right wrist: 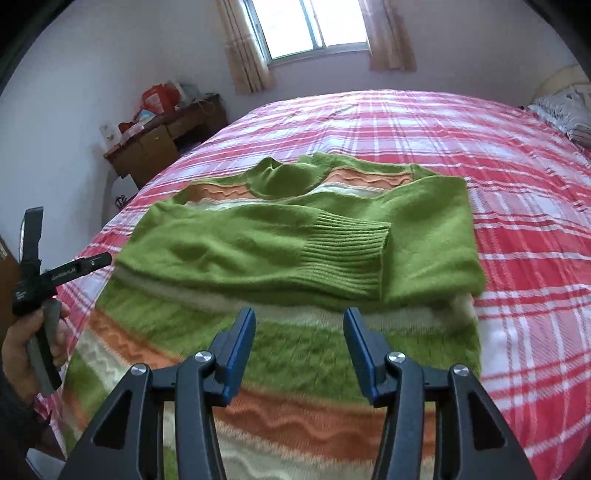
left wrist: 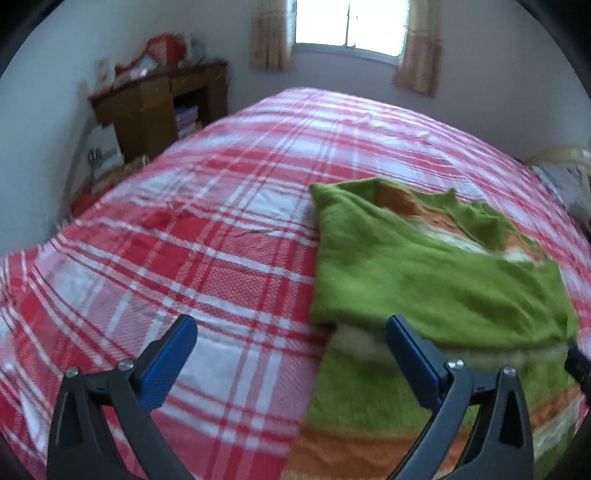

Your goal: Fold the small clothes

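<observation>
A small green sweater (right wrist: pixel 295 240) with orange and white wavy stripes lies flat on the red plaid bed (right wrist: pixel 517 229), both sleeves folded across its chest. In the left wrist view the sweater (left wrist: pixel 424 280) fills the right half. My left gripper (left wrist: pixel 290 332) is open and empty, hovering over the sweater's left edge near its hem. My right gripper (right wrist: pixel 299 325) is open and empty, above the striped lower body of the sweater. The left gripper also shows at the left edge of the right wrist view (right wrist: pixel 62 267), held in a hand.
A brown wooden desk (right wrist: pixel 166 136) with clutter stands at the far left of the bed under the wall. A window with curtains (right wrist: pixel 314 29) is behind the bed. Pillows (right wrist: pixel 565 107) lie at the far right corner.
</observation>
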Action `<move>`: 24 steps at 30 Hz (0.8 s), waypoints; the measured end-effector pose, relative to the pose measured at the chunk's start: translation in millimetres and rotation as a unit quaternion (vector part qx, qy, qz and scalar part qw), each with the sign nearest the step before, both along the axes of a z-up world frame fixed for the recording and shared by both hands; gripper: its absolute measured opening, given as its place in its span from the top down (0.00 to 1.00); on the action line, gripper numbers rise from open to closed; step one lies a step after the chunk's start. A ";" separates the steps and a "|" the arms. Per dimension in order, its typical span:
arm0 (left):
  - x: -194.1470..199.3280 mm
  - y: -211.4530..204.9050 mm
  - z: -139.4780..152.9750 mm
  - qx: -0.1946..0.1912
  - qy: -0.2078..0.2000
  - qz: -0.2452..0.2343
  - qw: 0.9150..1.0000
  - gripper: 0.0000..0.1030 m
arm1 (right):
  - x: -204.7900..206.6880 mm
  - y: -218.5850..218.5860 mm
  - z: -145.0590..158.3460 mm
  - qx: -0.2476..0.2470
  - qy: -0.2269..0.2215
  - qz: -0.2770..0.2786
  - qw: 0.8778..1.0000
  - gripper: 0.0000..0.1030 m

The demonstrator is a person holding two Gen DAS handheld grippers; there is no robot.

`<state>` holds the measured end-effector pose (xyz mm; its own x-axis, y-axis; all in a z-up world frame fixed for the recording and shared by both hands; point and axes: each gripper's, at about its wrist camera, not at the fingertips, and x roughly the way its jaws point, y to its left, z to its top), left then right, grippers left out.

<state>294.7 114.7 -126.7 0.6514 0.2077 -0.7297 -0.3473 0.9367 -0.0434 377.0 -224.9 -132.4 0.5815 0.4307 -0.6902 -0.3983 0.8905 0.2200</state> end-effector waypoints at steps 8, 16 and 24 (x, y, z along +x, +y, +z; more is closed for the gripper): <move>-28.1 -29.7 11.8 -0.001 -0.009 -0.046 0.999 0.00 | -50.3 -7.6 19.0 -0.010 -0.031 0.024 0.999 0.50; -61.3 -46.5 8.5 -0.015 -0.007 -0.071 0.997 0.00 | -93.1 -10.0 12.1 -0.026 -0.031 0.046 0.998 0.49; -95.3 -51.2 3.4 -0.025 -0.001 -0.092 0.995 0.00 | -125.3 -15.9 -4.3 -0.027 -0.004 0.049 0.998 0.49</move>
